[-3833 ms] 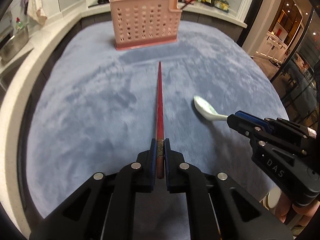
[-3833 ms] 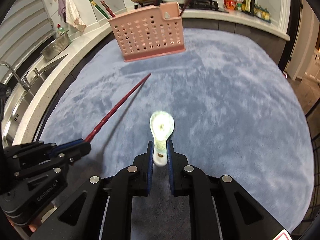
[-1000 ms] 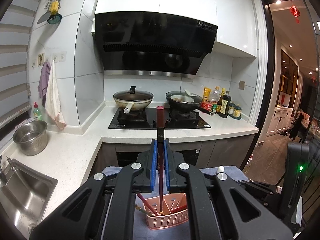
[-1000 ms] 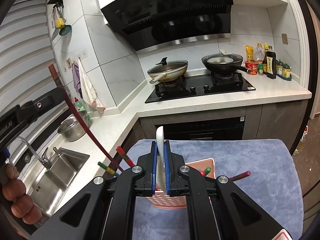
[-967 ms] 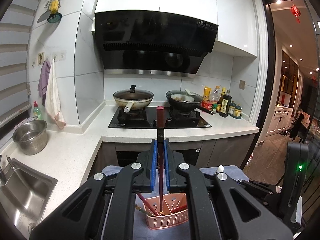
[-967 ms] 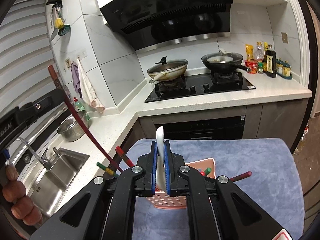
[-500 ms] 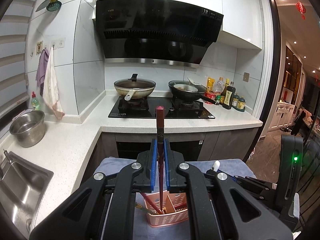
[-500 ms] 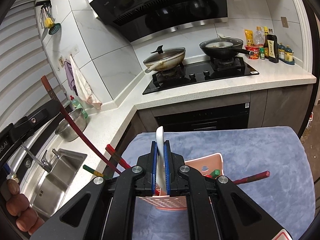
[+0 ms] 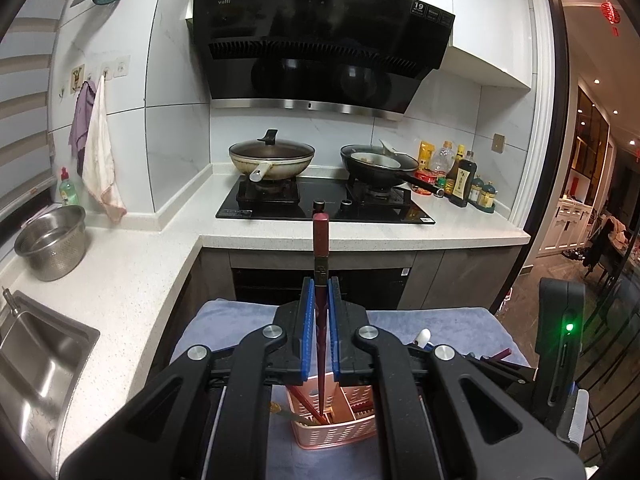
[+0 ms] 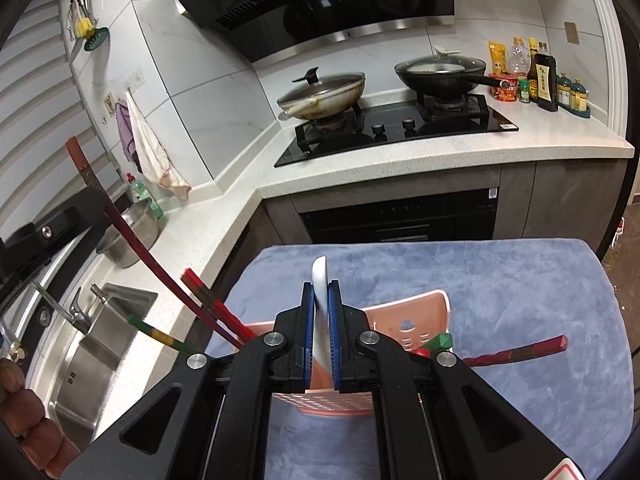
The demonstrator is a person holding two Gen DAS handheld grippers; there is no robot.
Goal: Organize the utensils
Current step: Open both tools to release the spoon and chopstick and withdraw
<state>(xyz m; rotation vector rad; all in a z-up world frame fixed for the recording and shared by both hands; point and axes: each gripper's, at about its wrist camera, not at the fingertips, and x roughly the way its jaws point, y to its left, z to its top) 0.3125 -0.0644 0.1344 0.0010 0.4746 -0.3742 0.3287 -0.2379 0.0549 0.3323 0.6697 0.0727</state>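
Grippers: two, the left gripper [image 9: 320, 328] and the right gripper [image 10: 320, 336]
Pink utensil baskets [image 10: 416, 316]: one
White spoons [image 10: 320, 280]: one
Pans on the stove [image 9: 272, 158]: two
Steel bowls [image 9: 52, 240]: one

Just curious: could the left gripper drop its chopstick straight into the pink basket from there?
Probably yes. The left gripper holds the chopstick upright, tip already inside the basket, with nothing blocking.

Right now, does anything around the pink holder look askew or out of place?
One thing: a dark red chopstick juts out almost level from the right end of the pink perforated plastic utensil holder, over the blue cloth, while the red chopsticks at its left end lean steeply.
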